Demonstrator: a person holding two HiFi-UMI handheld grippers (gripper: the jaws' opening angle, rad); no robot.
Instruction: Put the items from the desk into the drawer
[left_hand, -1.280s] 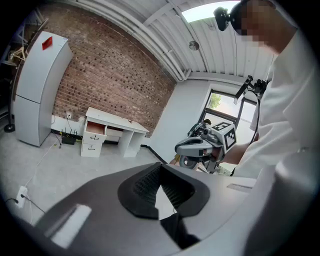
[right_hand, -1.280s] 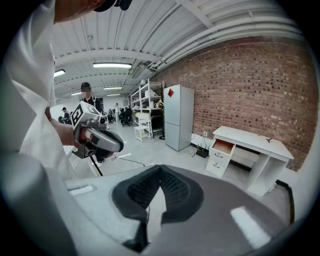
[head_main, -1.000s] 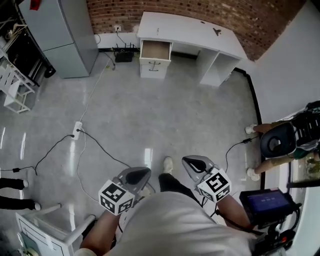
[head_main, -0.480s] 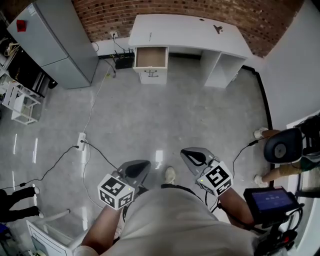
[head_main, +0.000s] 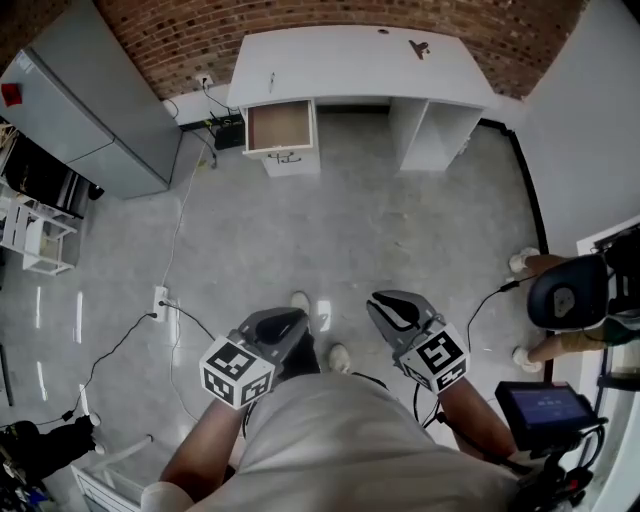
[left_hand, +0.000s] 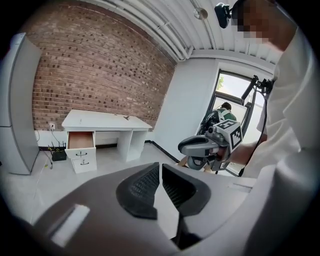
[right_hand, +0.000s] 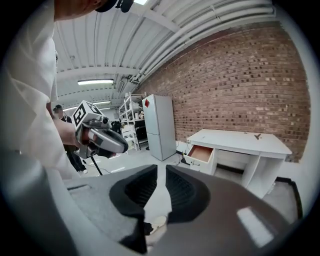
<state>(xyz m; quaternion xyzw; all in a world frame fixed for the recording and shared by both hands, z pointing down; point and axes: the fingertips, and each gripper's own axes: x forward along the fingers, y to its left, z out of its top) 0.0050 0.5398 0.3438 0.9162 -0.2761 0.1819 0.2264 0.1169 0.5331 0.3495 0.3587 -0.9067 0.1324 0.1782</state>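
The white desk (head_main: 350, 60) stands against the brick wall, far ahead of me. Its left top drawer (head_main: 278, 128) is pulled open and looks empty. On the desk top lie a small dark item (head_main: 418, 47) and a thin pen-like item (head_main: 271, 80). My left gripper (head_main: 290, 320) and right gripper (head_main: 385, 305) are held at waist height over the floor, both shut with nothing between the pads. The left gripper view shows the desk (left_hand: 100, 120) and drawer (left_hand: 81, 141) beyond the left gripper (left_hand: 160, 167). The right gripper (right_hand: 161, 170) points toward the drawer (right_hand: 202, 152).
A grey cabinet (head_main: 80, 100) stands left of the desk. A power strip with cables (head_main: 160, 297) lies on the floor at left. A seated person (head_main: 560, 295) and a monitor on a stand (head_main: 545, 410) are at right. A white rack (head_main: 30, 235) is far left.
The desk has shifted in the head view as the person steps forward, one foot now ahead. Both grippers stay shut and held in front of the body.
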